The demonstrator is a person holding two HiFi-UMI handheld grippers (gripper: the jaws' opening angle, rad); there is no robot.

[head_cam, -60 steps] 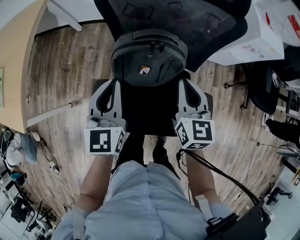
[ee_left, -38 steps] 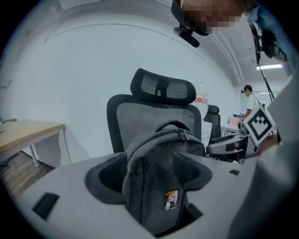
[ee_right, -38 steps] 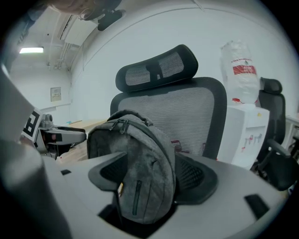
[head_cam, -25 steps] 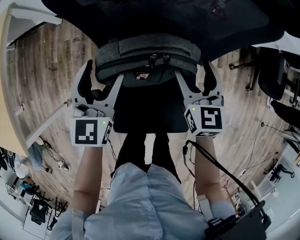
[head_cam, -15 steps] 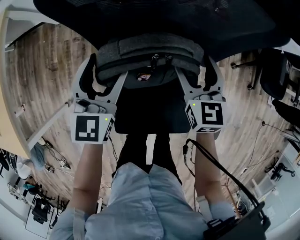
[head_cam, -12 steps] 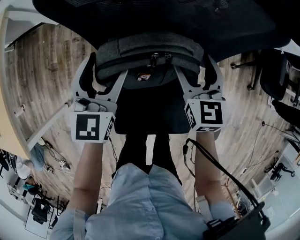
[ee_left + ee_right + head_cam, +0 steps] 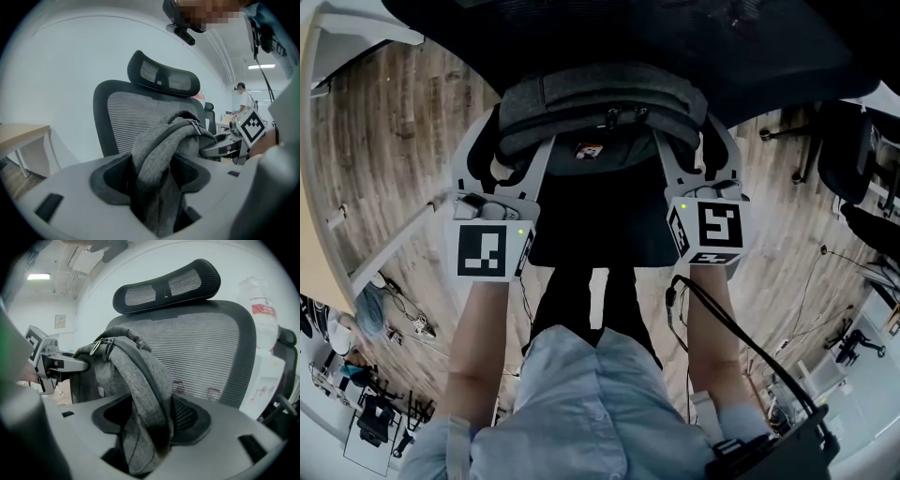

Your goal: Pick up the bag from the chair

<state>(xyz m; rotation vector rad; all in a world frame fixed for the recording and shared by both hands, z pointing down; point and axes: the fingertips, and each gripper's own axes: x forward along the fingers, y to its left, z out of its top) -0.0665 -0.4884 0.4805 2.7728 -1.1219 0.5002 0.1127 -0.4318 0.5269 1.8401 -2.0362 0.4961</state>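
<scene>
Item: grey bag [image 7: 600,108], upright on a black mesh chair [image 7: 609,28] against its backrest, at 12 o'clock in the head view. Left gripper [image 7: 508,141]: at the bag's 9 o'clock side, jaws just been closing, pads now clamped on its grey fabric. Right gripper [image 7: 692,141]: at its 3 o'clock side, jaws likewise just been closing, pinching the bag's edge

Left gripper [image 7: 502,150] and right gripper [image 7: 694,150]: pale grey, black pads, black-and-white marker cube [image 7: 492,251] each. Light-blue shirt [image 7: 591,403] at 6 o'clock; black cable [image 7: 736,339] at 4.
</scene>
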